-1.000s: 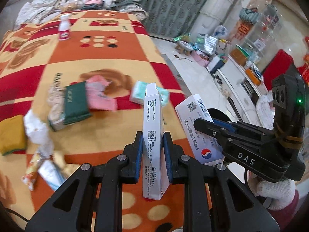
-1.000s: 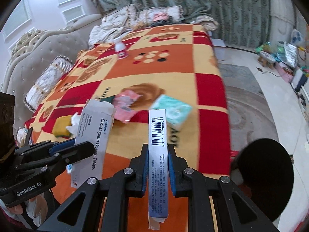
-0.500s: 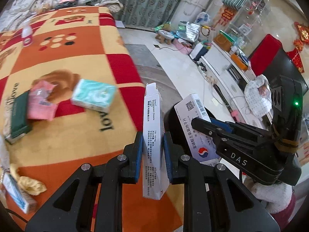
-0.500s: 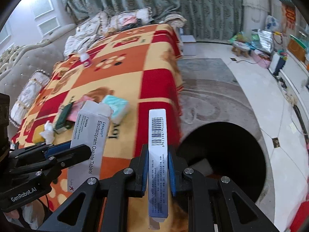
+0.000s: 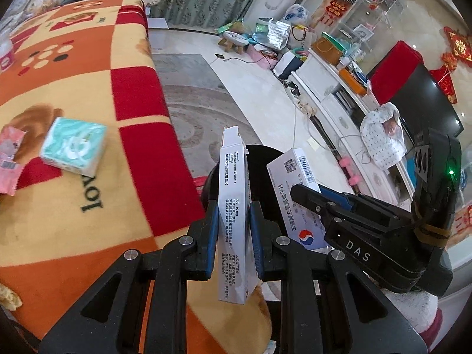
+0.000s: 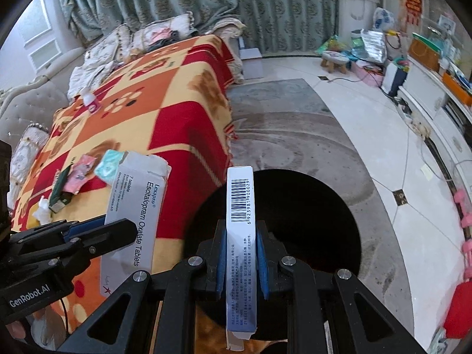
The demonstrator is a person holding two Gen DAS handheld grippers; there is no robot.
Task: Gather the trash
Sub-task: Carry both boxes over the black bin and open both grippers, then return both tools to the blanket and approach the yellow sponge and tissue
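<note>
My left gripper is shut on a white Escitalopram tablet box, held upright at the bed's edge; the box also shows in the right wrist view. My right gripper is shut on a white and blue medicine box with a barcode, held over the black round trash bin on the floor. That box shows in the left wrist view, with the bin partly hidden behind both boxes. The right gripper lies just right of the left one.
The red and orange blanket still carries a teal tissue pack, a pink wrapper, a dark green packet, crumpled tissue and a small bottle. A grey rug, pink dumbbells and a white cabinet lie to the right.
Both grippers swung right, off the bed towards the floor, each still holding its box. The black bin has come under the right gripper's box.
</note>
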